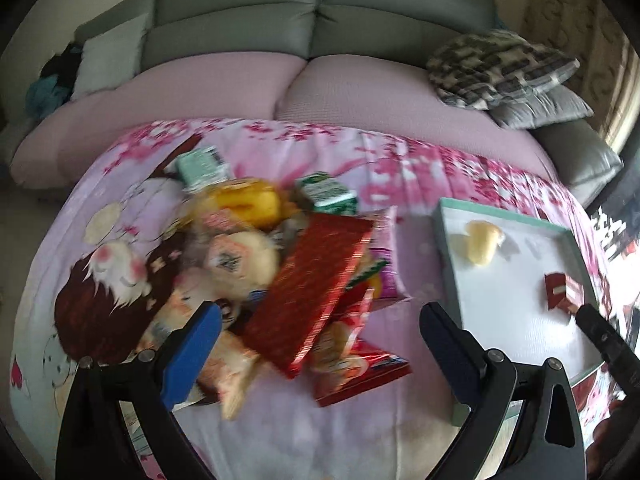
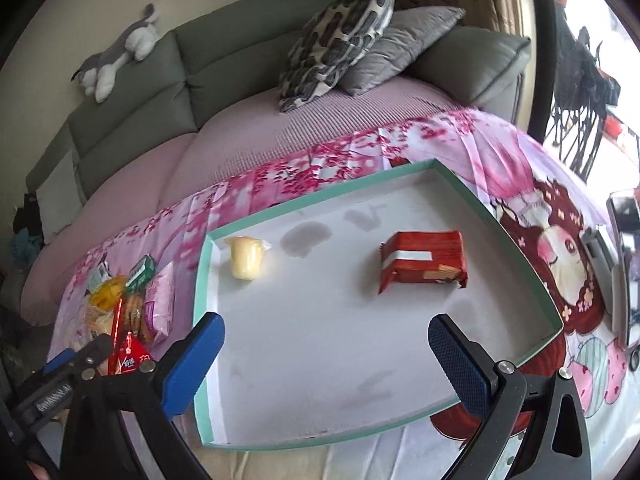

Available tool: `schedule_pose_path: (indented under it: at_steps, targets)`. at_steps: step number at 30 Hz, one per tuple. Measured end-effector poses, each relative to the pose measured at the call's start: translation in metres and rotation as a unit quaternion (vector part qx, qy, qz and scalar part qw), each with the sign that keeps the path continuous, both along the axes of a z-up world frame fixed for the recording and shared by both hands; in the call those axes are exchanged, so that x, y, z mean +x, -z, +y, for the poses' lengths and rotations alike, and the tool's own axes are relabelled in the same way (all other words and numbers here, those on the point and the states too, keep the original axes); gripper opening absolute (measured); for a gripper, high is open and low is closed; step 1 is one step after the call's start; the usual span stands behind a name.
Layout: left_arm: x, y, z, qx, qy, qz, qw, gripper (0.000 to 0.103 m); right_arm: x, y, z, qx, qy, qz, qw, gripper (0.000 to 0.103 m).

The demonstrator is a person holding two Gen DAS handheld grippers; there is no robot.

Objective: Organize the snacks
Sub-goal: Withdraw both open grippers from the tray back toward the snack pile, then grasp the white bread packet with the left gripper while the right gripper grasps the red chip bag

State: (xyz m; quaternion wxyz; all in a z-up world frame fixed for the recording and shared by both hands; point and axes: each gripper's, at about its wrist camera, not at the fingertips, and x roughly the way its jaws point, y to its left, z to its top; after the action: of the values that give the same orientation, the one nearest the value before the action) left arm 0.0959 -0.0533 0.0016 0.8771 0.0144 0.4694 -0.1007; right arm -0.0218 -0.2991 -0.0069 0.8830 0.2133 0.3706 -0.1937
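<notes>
A pile of snacks (image 1: 280, 264) lies on the pink printed cloth: a long red box (image 1: 308, 292), yellow and cream packets, green cartons (image 1: 326, 194). My left gripper (image 1: 320, 340) is open and empty just in front of the pile. A shallow tray with a teal rim (image 2: 202, 280) holds a pale yellow cup snack (image 2: 245, 258) and a red biscuit pack (image 2: 424, 262). My right gripper (image 2: 326, 354) is open and empty above the tray's near part. The pile also shows in the right wrist view (image 2: 120, 312).
The cloth covers a low table (image 1: 280, 420) in front of a grey-green sofa (image 1: 316, 20) with a pink seat cover. Patterned and grey pillows (image 2: 344, 36) lie on it, and a plush toy (image 2: 120, 52) on its back. A phone-like object (image 2: 624, 216) sits at right.
</notes>
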Motion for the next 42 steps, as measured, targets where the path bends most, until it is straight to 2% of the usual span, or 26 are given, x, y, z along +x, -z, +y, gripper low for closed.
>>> schedule_pose_path:
  at_steps: [5,8,14,26,34,38,42]
  targets:
    - [0.001,-0.001,0.026,0.011,-0.029,-0.001,0.9995,0.099,0.011,-0.001,0.022,-0.005,-0.018,0.006,1.0,0.103]
    - [0.001,0.005,0.039,0.035,-0.041,0.014,0.9984,0.099,0.019,0.001,0.036,-0.006,-0.035,0.017,0.999,0.103]
    - [0.003,0.014,0.069,0.052,-0.07,0.044,0.9952,0.099,0.032,0.008,0.067,-0.003,-0.072,0.036,0.997,0.103]
    - [0.011,0.015,0.118,0.02,-0.106,0.066,0.992,0.099,0.056,0.01,0.134,-0.005,-0.139,0.044,0.989,0.102]
    - [0.016,0.044,0.145,-0.022,-0.142,0.123,0.982,0.099,0.069,0.023,0.163,-0.018,-0.169,0.064,0.983,0.098]
    - [0.015,0.062,0.148,-0.026,-0.149,0.155,0.9763,0.099,0.075,0.03,0.167,-0.018,-0.18,0.074,0.981,0.093]
    - [0.013,0.067,0.148,-0.027,-0.15,0.157,0.9757,0.099,0.079,0.034,0.172,-0.021,-0.189,0.076,0.979,0.092]
